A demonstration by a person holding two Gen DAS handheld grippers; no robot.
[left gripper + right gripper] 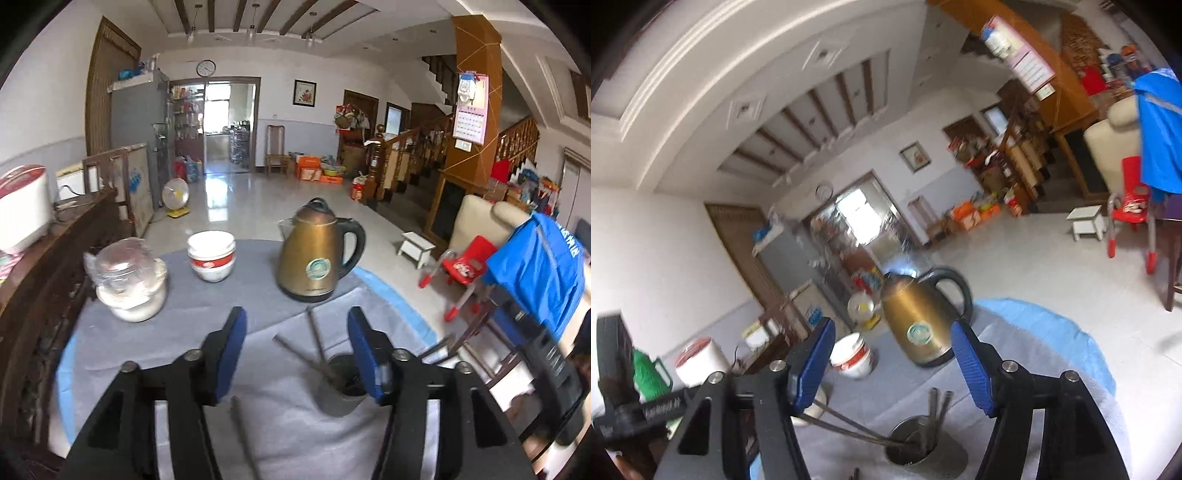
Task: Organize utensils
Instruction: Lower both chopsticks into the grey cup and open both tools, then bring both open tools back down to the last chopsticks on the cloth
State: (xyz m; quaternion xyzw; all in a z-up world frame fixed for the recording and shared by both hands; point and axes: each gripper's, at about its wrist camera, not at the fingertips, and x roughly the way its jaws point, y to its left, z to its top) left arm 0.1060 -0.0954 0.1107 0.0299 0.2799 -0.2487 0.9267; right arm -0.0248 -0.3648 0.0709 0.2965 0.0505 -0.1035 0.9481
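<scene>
A metal utensil cup [341, 391] stands on the grey tablecloth [207, 306] with several chopsticks [316, 338] leaning out of it. One loose chopstick [242, 428] lies on the cloth below my left gripper [295, 350], which is open and empty just above and left of the cup. In the right wrist view the cup [910, 443] holds chopsticks [846, 422] slanting left and others upright. My right gripper [892, 365] is open and empty, tilted, above the cup.
A gold electric kettle [314, 254] stands behind the cup, with stacked white bowls [211, 256] and a wrapped glass jar [127, 277] to its left. A dark wooden bench [44, 280] borders the table's left. A chair with a blue cloth [539, 273] stands at right.
</scene>
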